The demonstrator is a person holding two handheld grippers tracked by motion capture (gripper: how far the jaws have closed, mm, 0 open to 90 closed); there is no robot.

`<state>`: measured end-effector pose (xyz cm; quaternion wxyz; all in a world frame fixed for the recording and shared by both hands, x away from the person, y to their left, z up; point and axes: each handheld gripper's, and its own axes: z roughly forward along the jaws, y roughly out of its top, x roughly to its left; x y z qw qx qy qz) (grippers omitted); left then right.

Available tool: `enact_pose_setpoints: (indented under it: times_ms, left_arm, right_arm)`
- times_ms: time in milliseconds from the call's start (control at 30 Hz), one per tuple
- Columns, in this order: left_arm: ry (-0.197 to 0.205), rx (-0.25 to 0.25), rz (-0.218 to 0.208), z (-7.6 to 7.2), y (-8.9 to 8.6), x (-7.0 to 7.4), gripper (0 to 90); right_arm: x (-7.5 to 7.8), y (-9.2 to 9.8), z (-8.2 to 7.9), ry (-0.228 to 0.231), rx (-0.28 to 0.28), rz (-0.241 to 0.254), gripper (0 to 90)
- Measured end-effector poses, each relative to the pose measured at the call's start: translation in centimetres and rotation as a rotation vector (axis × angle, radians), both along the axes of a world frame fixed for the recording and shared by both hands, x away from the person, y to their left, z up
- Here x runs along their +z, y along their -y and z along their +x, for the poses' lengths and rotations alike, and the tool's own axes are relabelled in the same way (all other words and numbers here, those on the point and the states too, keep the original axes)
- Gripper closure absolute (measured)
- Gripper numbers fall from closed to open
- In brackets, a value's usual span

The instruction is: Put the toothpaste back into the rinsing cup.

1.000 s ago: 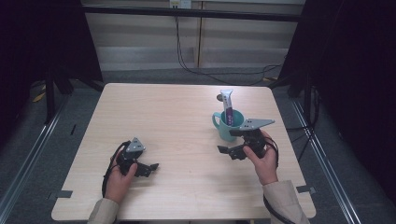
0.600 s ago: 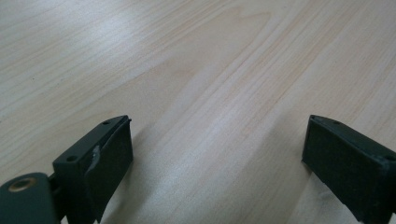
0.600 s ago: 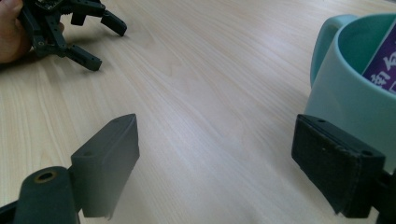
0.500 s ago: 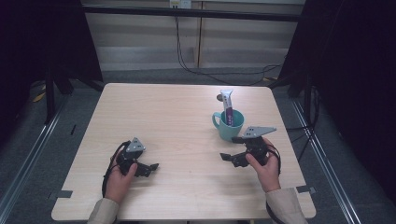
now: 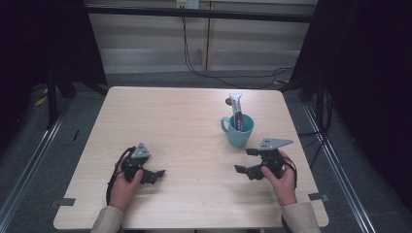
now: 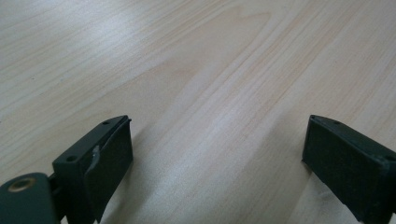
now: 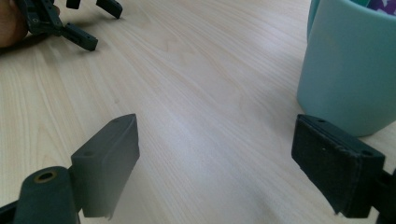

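Observation:
A teal mug [image 5: 238, 131] stands right of the table's middle, with a white and purple tube [image 5: 236, 108] upright in it. My right gripper [image 5: 244, 160] rests near the front right, open and empty, a short way in front of the mug and pointing left. In the right gripper view its jaws [image 7: 215, 154] are spread wide over bare wood, with the mug's wall [image 7: 348, 65] just beyond the right jaw. My left gripper [image 5: 156, 175] lies at the front left, open, with only wood between its jaws [image 6: 217, 149].
The light wooden table [image 5: 184, 116] has bare room across its middle and back. A small round dark object [image 5: 228, 102] lies behind the mug. The left gripper [image 7: 70, 18] shows far off in the right gripper view. Cables run on the floor behind.
My right gripper has drawn back from beside the mug toward the front edge and sunk lower. The left gripper has stayed put.

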<state>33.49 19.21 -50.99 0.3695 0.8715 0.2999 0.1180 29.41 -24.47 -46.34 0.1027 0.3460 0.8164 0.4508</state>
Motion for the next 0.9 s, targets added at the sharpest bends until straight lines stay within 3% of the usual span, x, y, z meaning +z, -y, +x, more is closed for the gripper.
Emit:
enact_pose_setpoints:
  times_ms: [600,900]
  left_arm:
    - [0.001,0.001,0.0,0.0,0.0,0.0,8.1]
    - [0.0,0.0,0.0,0.0,0.0,0.0,8.1]
  right_arm:
    - [-2.8,2.6,-1.4,-0.029,-0.029,0.007,14.7]
    - [-3.6,3.7,-2.1,-0.037,-0.049,-0.019,14.7]
